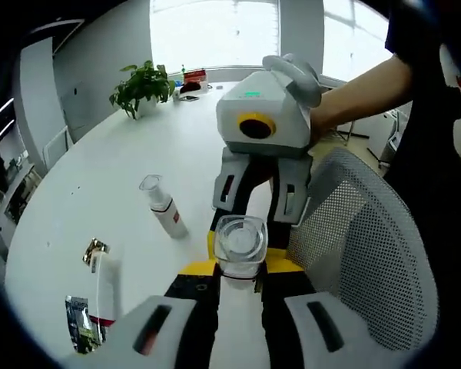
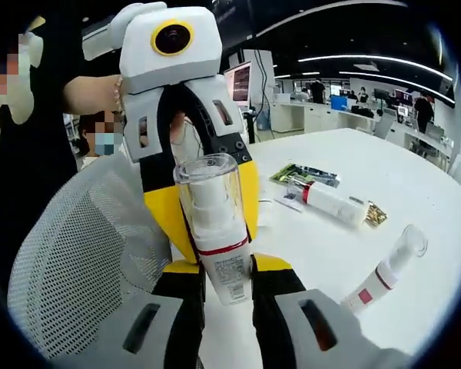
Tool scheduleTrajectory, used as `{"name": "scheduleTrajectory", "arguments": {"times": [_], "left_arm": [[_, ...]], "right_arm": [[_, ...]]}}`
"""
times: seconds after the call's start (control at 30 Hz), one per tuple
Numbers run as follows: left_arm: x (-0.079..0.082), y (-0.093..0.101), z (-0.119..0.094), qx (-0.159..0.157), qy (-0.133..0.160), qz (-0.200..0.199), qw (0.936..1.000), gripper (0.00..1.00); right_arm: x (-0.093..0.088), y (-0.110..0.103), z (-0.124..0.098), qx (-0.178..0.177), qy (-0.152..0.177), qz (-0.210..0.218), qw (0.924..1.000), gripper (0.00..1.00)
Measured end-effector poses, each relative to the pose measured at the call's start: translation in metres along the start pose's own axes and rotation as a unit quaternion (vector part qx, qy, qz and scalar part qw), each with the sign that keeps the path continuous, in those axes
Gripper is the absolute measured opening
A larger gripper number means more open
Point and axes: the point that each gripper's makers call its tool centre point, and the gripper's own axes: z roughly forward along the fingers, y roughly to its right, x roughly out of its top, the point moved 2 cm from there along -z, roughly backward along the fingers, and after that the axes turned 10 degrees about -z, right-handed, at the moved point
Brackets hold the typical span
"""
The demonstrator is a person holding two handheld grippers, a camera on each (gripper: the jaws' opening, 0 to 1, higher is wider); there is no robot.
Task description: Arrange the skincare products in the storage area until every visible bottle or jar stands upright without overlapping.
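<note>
In the left gripper view, going left to right, we see a tube (image 1: 101,286) and a spray bottle (image 1: 164,206) lying flat on the white worktop (image 1: 84,192), then our left hand-held gripper (image 1: 238,270) and right hand-held gripper (image 1: 255,214) both closed on one clear-capped bottle (image 1: 238,244) held above the worktop edge beside a mesh chair (image 1: 369,254). In the right gripper view, we see that same bottle (image 2: 213,223) clamped between the right hand-held gripper (image 2: 229,278) and the left hand-held gripper (image 2: 207,201), the tube (image 2: 332,201) and spray bottle (image 2: 384,270) lying to its right.
</note>
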Motion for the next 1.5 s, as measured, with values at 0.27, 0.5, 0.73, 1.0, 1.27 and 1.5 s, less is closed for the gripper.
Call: {"name": "scheduleTrajectory", "arguments": {"times": [0.27,0.5,0.73,1.0,1.27,1.5], "left_arm": [[-0.007,-0.007,0.012,-0.003,-0.013,0.001,0.9999,0.2],[-0.016,-0.014,0.021,-0.002,-0.024,0.008,0.9997,0.2],[-0.016,-0.016,0.028,-0.002,-0.023,0.008,0.9997,0.2],[-0.019,-0.021,0.035,-0.003,-0.029,0.013,0.9995,0.2],[-0.018,-0.023,0.037,-0.002,-0.028,0.017,0.9995,0.2],[-0.015,-0.025,0.038,-0.002,-0.025,0.02,0.9995,0.2]], "right_arm": [[-0.013,0.004,0.006,-0.008,-0.011,0.009,0.9999,0.22],[-0.024,0.008,0.01,-0.016,-0.019,0.018,0.9995,0.22],[-0.032,0.012,0.011,-0.028,-0.026,0.027,0.9989,0.23],[-0.039,0.017,0.012,-0.039,-0.031,0.037,0.9981,0.24],[-0.041,0.021,0.01,-0.051,-0.032,0.042,0.9973,0.26],[-0.036,0.023,0.004,-0.066,-0.019,0.051,0.9963,0.33]]}}
